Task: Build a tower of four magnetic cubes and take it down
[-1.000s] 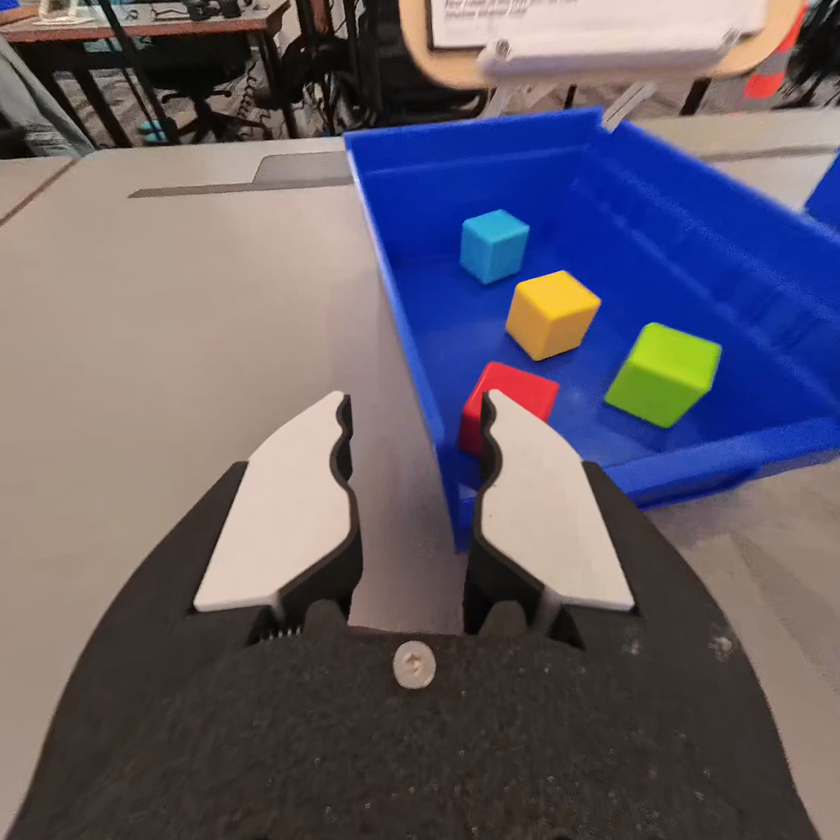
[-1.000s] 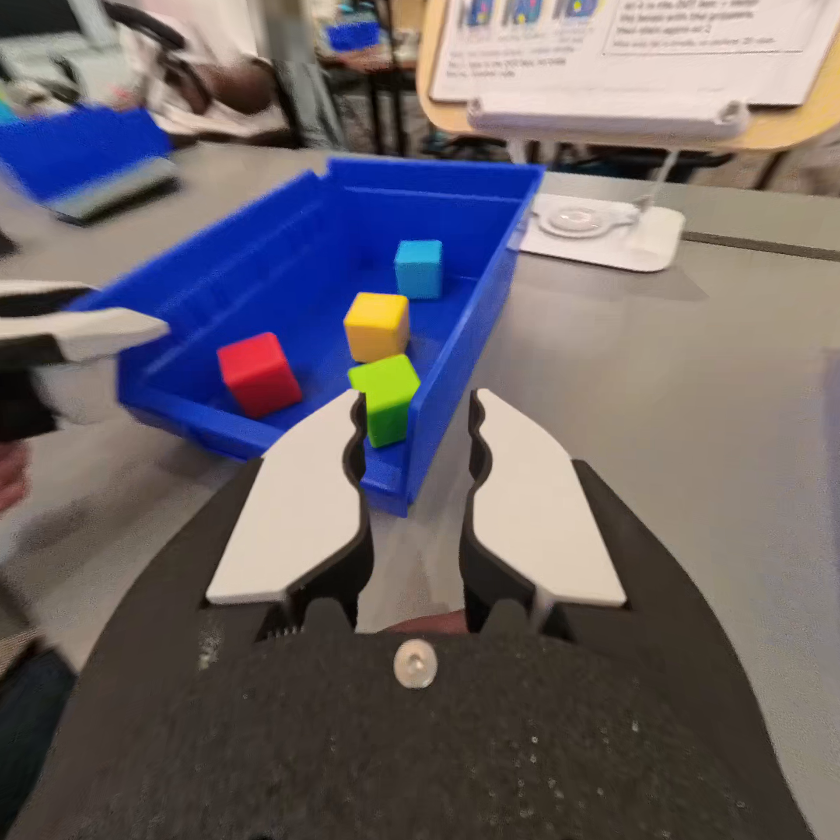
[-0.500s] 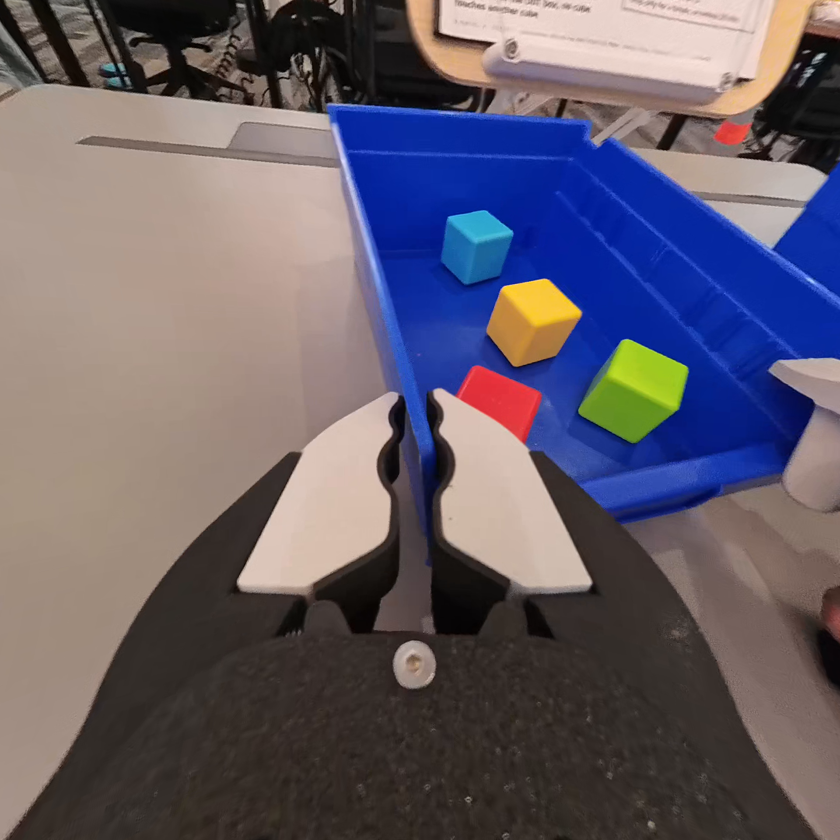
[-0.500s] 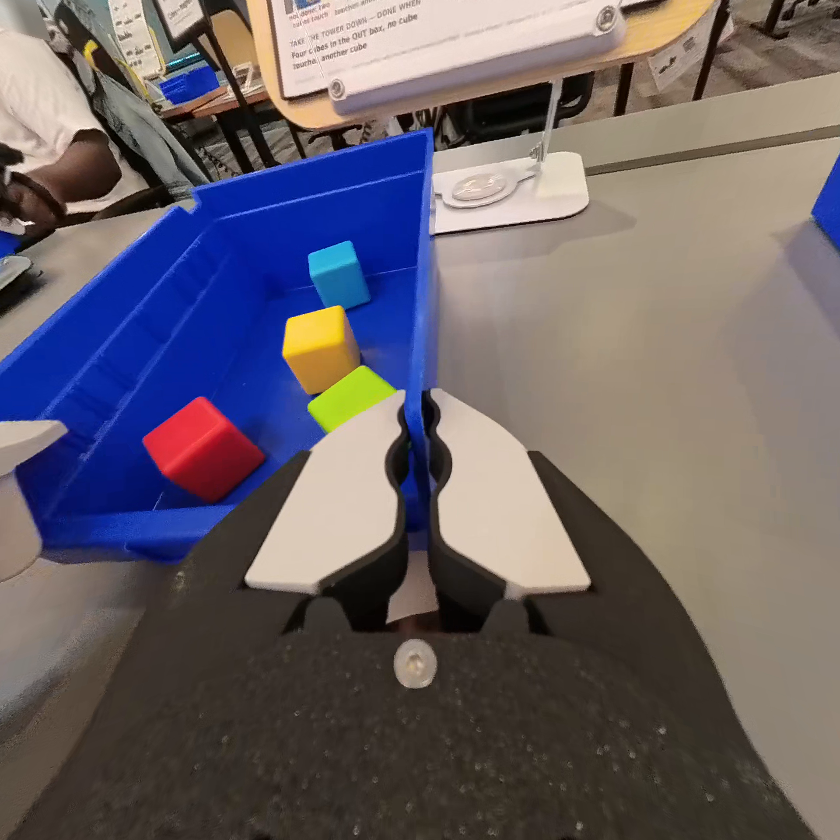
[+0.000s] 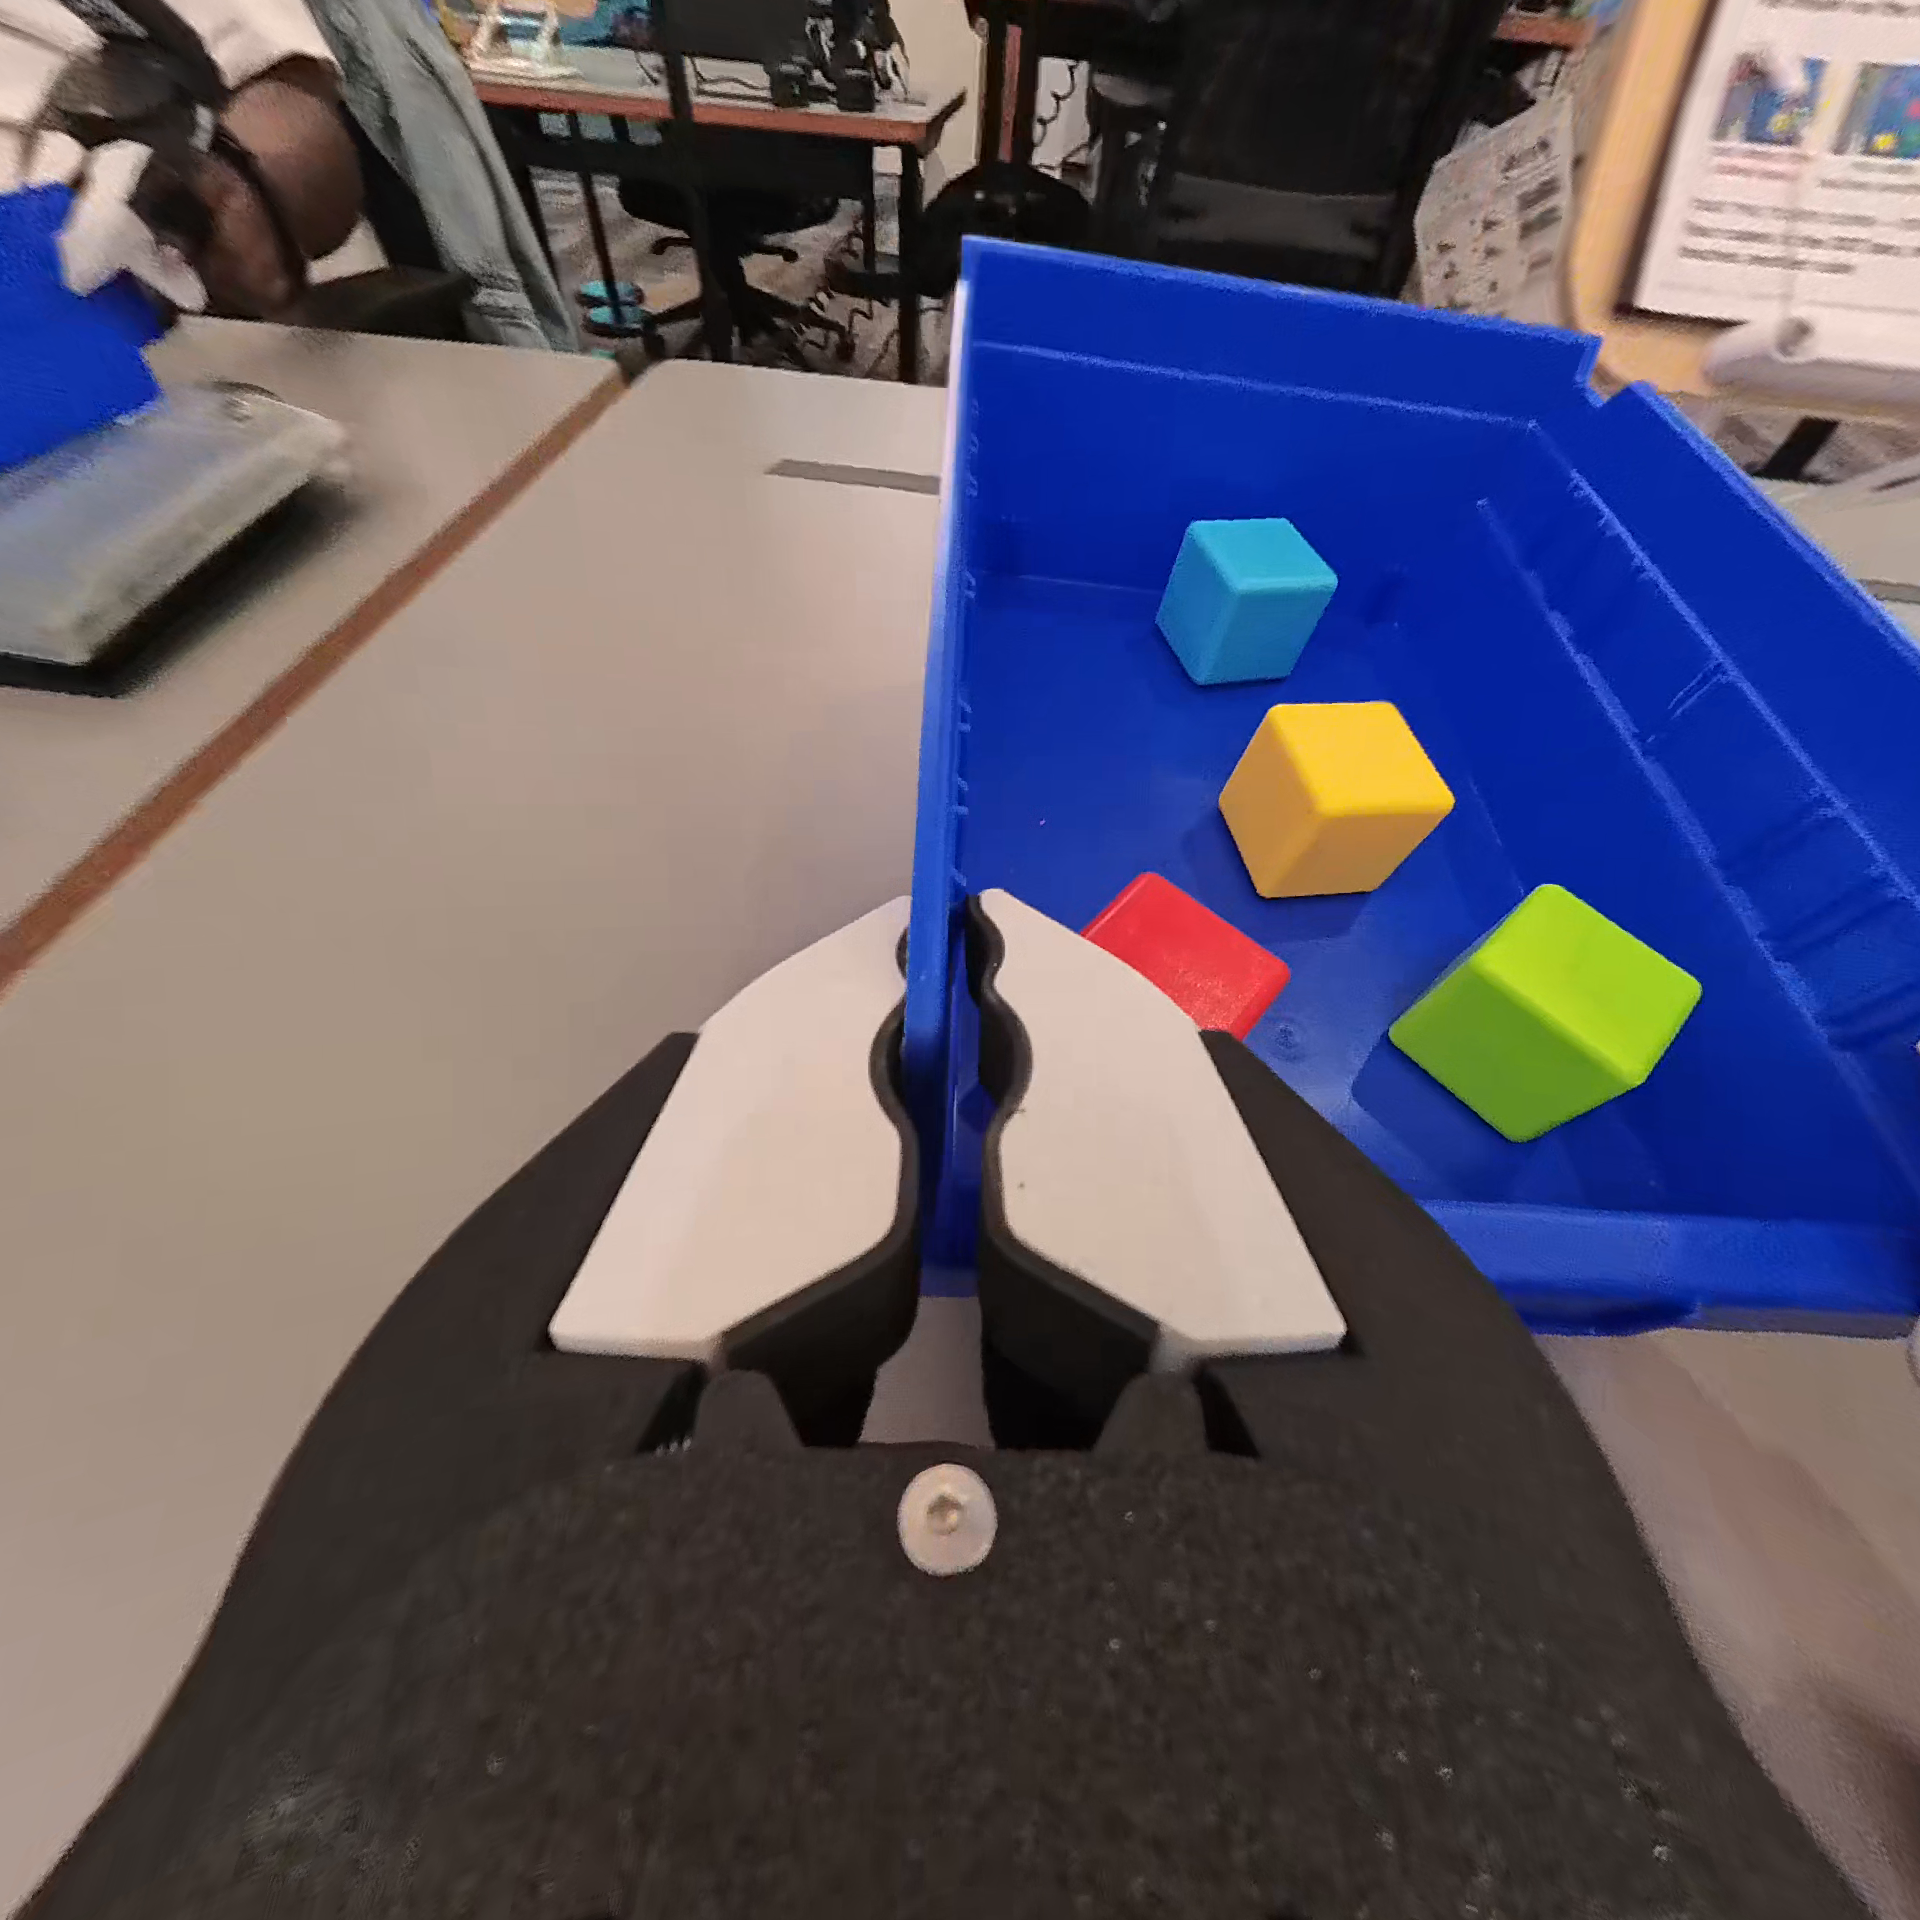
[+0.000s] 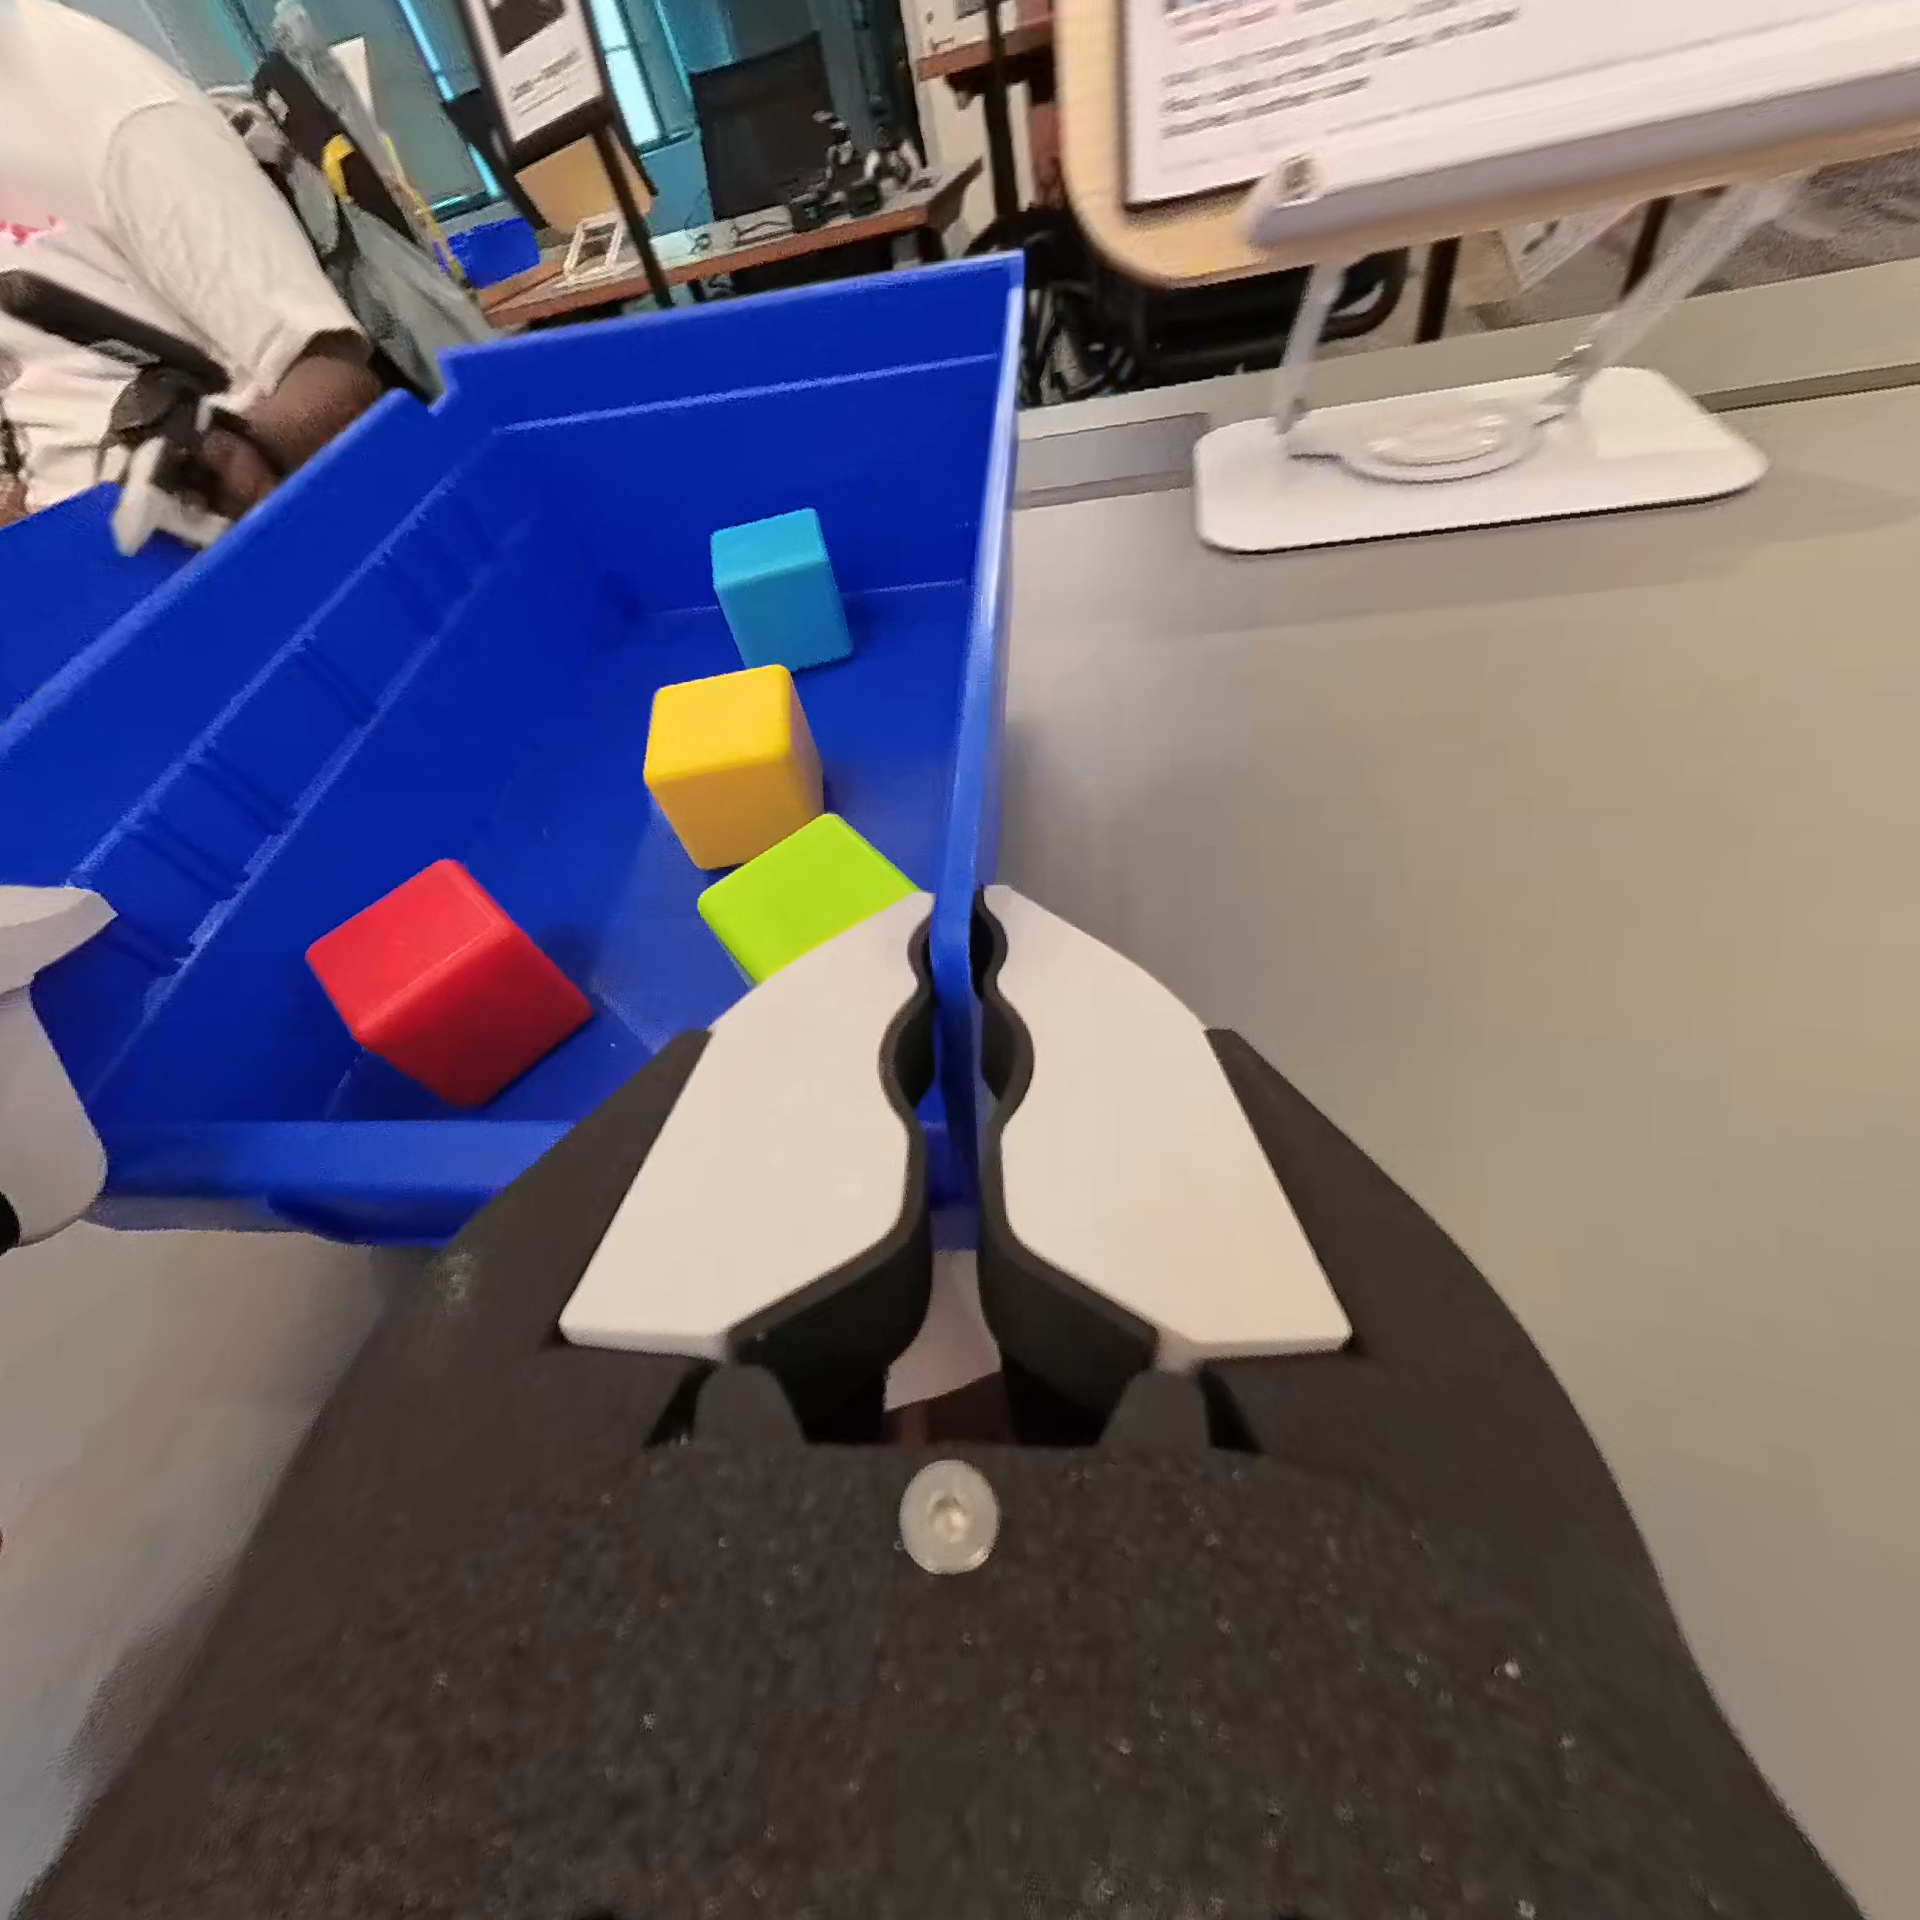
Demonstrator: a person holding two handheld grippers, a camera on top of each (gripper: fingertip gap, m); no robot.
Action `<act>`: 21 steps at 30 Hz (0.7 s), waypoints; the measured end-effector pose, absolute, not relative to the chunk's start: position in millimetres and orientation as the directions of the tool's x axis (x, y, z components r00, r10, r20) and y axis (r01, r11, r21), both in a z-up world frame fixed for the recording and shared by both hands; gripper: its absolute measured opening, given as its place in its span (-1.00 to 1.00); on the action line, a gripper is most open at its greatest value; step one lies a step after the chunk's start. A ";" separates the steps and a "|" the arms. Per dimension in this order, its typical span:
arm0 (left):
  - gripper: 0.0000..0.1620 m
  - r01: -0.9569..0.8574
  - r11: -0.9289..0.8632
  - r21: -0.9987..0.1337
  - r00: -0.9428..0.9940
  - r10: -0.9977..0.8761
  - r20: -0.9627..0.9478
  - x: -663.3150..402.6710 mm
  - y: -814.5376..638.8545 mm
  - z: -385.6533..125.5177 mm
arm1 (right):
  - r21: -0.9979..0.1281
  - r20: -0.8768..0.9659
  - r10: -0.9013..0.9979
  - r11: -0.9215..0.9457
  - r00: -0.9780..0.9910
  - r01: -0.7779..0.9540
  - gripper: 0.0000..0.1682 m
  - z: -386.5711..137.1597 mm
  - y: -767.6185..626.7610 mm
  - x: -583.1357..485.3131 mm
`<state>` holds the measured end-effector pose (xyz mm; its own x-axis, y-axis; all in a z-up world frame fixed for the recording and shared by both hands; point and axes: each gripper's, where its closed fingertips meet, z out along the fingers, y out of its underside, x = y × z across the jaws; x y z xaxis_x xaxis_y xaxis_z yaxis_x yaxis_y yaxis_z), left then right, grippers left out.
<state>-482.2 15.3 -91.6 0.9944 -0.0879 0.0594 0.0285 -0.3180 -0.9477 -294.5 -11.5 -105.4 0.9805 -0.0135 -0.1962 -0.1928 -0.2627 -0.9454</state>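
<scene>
A blue bin holds several loose cubes: light blue, yellow, red and green. My left gripper is shut on the bin's left side wall near the front corner. My right gripper is shut on the bin's right side wall near its front corner. The left gripper's fingertip shows at the far left of the right wrist view. The bin appears lifted and tilted off the grey table.
A white stand base with a tilted instruction board stands on the table to the right of the bin. Another blue bin and a grey pad lie on the neighbouring table at left. A seated person is behind.
Both grippers went from open beside the bin to shut on its side walls. Since then the bin looms larger and more tilted in both views, and the background has shifted.
</scene>
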 end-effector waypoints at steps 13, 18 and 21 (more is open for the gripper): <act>-0.95 0.007 -0.364 -0.931 0.987 -0.149 0.066 -547.0 50.6 -112.8 | -0.940 -0.127 0.070 -0.326 0.989 -0.098 -0.92 -118.3 13.8 -360.0; -0.94 0.029 -0.406 -0.913 0.985 -0.146 0.096 -543.8 60.7 -115.0 | -0.938 -0.142 0.086 -0.329 0.986 -0.107 -0.90 -119.2 19.0 -358.1; -0.94 0.058 -0.400 -0.915 0.981 -0.147 0.127 -543.0 63.8 -114.7 | -0.938 -0.167 0.105 -0.325 0.980 -0.125 -0.88 -119.3 20.2 -358.2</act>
